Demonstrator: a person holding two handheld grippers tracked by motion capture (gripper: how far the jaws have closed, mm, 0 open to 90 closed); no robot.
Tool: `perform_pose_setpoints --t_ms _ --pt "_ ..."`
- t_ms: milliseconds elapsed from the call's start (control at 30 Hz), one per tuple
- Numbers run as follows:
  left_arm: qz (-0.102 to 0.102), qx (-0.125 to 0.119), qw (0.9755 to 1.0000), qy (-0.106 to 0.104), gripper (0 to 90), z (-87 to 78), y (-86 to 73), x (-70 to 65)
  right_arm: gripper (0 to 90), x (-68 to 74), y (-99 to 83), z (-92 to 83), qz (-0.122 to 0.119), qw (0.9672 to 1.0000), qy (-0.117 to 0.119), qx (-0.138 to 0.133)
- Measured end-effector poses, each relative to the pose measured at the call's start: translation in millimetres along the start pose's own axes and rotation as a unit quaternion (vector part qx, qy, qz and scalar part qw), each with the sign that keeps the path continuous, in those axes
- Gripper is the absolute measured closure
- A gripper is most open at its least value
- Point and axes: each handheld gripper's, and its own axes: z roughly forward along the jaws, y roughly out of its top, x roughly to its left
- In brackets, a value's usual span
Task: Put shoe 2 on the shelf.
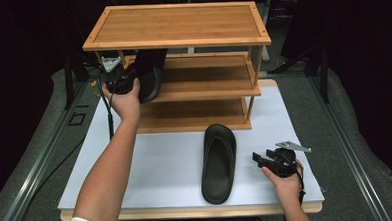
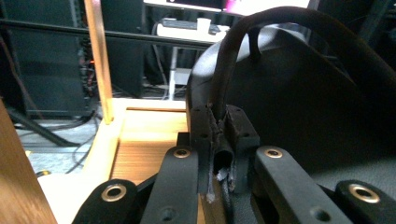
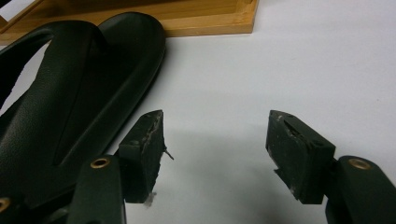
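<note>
We see a white-topped table carrying a three-tier bamboo rack at twelve o'clock and a black rubber flip-flop at five.

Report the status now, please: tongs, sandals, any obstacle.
Left tongs shut on strap of one sandal, at middle shelf of rack. Right tongs open, empty, beside second sandal on table. Rack post near left tongs.

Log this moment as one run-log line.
left gripper: shut on strap of black rubber flip-flop at bamboo rack's middle shelf | right gripper: open, beside second flip-flop
</note>
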Motion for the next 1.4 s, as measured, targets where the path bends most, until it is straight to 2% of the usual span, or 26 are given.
perform_pose_setpoints --t_ms 67,233,300,367,467,567,633,800,967,1133,1400 --pt "-0.005 0.003 1.0 0.005 82.8 3.6 -0.3 0.6 36.8 -0.2 0.1 -0.3 0.001 1.0 0.0 -0.001" --pt "-0.004 0.015 0.9995 0.027 82.6 10.3 -0.5 1.9 36.8 -0.6 0.0 -0.2 0.005 1.0 -0.001 -0.004" --pt "-0.004 0.014 0.9994 0.03 82.6 11.6 -1.0 1.8 36.8 -0.5 0.0 0.1 0.005 1.0 0.0 -0.004" --pt "0.008 0.019 0.999 0.04 82.6 14.4 -1.1 0.5 36.8 -0.3 0.0 0.4 0.004 1.0 0.0 -0.004" --pt "0.011 0.029 0.9986 0.042 82.4 17.6 -1.8 -0.8 36.9 -0.1 0.0 0.6 0.004 1.0 0.0 -0.004" --pt "-0.003 0.039 0.998 0.05 82.0 21.1 -2.5 -1.5 36.8 -0.7 0.1 0.6 0.005 1.0 0.002 -0.004" --pt "-0.003 0.051 0.9974 0.051 81.6 23.6 -2.1 -2.9 36.9 -0.6 0.1 0.6 0.005 1.0 0.003 -0.004" --pt "-0.005 0.054 0.9971 0.053 80.2 26.1 -1.9 -8.6 36.8 -0.3 0.2 0.9 0.006 1.0 0.005 -0.003" --pt "-0.004 0.045 0.9983 0.036 76.6 26.3 -2.9 -12.0 36.8 0.2 0.2 1.7 0.005 1.0 0.008 0.0" --pt "-0.012 0.034 0.9993 0.013 70.4 25.1 -4.2 -13.9 36.8 0.4 0.4 2.3 0.003 1.0 0.006 -0.002" --pt "-0.028 0.033 0.999 -0.008 59.1 22.4 -4.3 -14.5 36.7 2.9 1.2 2.0 -0.009 0.9999 -0.004 -0.002"
